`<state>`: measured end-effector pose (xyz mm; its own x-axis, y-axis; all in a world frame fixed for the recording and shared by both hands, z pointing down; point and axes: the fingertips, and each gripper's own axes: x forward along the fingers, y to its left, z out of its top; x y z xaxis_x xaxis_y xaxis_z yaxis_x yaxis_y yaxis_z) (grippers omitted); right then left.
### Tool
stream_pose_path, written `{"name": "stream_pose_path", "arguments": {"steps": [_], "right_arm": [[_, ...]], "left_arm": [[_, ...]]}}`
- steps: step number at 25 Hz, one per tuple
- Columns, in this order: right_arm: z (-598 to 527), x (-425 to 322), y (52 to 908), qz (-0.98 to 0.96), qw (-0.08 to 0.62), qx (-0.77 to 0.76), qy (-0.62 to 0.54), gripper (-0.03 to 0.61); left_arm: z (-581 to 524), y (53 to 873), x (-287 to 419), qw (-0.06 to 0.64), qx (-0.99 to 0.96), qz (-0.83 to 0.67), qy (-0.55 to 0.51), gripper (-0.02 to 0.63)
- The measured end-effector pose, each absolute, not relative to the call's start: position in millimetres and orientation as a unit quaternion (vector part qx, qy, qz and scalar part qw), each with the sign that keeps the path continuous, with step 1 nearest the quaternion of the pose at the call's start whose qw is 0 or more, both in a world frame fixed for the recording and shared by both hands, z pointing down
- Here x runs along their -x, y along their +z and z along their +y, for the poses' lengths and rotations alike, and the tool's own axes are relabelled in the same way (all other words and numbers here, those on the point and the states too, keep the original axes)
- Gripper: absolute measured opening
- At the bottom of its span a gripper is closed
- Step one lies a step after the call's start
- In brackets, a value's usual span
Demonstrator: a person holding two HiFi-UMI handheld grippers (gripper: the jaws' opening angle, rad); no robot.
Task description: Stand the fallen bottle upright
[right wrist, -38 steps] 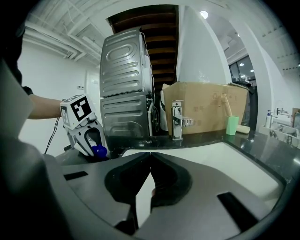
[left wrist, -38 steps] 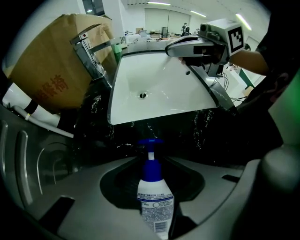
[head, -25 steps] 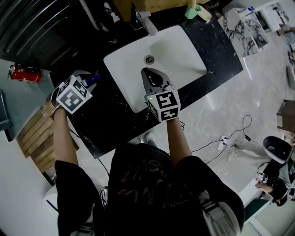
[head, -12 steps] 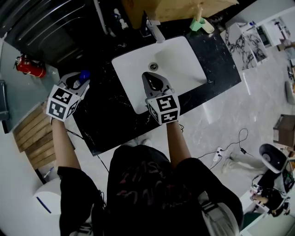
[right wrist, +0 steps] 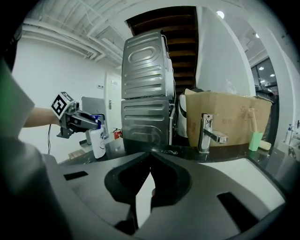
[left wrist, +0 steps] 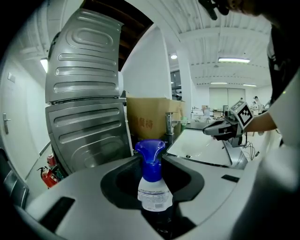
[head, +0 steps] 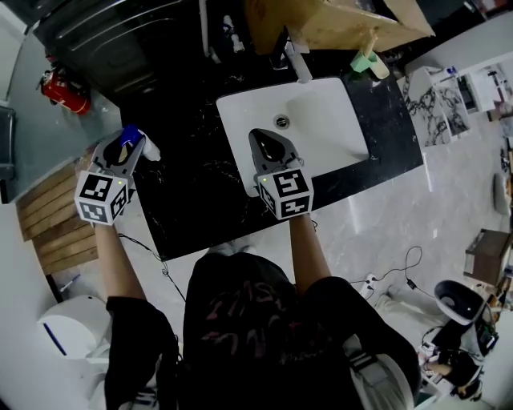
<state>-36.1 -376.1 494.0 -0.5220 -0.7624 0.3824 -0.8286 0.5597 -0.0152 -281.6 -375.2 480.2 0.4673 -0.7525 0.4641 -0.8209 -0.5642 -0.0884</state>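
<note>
The bottle (head: 149, 150) is white with a blue spray head. It sits at the left end of the black counter (head: 200, 192), and my left gripper (head: 128, 146) is shut on it just under the head. In the left gripper view the bottle (left wrist: 152, 190) stands straight up between the jaws of the left gripper (left wrist: 151, 161). In the right gripper view the bottle (right wrist: 98, 143) is upright at the counter, but whether its base touches is unclear. My right gripper (head: 268, 140) hovers over the sink. The right gripper (right wrist: 150, 157) is shut with nothing in it.
A white sink basin (head: 321, 120) with a chrome faucet (right wrist: 206, 133) lies right of the bottle. Behind it are a cardboard box (head: 337, 24) and a green cup (head: 365, 62). Stacked metal appliances (right wrist: 147, 93) stand at the back, and a wooden pallet (head: 56, 224) lies off the counter's left end.
My left gripper has rolled and risen with the bottle, turning it from lying sideways to upright. The right gripper has stayed shut over the sink, drifting a little.
</note>
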Motion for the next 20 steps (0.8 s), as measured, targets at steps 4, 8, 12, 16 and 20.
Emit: {"name": "stream_pose_path", "arguments": {"steps": [4,8,12,16,20], "right_arm": [[-373.6,48.0,493.6,-0.873,0.17,-0.447,0.096,0.015],[-369.3,56.0,494.7,-0.877,0.175,-0.438,0.092,0.015],[-368.1,54.1,492.8,-0.876,0.172,-0.44,0.097,0.015],[-368.9,51.6,488.5,-0.874,0.167,-0.446,0.094,0.015],[-368.4,47.6,485.7,-0.873,0.163,-0.451,0.091,0.015]], "left_arm": [[-369.0,480.6,289.4,0.078,-0.849,-0.473,0.22,0.135],[-369.4,481.3,289.2,0.071,-0.848,-0.477,0.221,0.137],[-368.6,482.2,289.1,0.071,-0.849,-0.475,0.221,0.14],[-370.7,483.5,292.3,0.072,-0.844,-0.485,0.216,0.159],[-370.3,483.1,297.1,0.074,-0.835,-0.504,0.208,0.195]]}}
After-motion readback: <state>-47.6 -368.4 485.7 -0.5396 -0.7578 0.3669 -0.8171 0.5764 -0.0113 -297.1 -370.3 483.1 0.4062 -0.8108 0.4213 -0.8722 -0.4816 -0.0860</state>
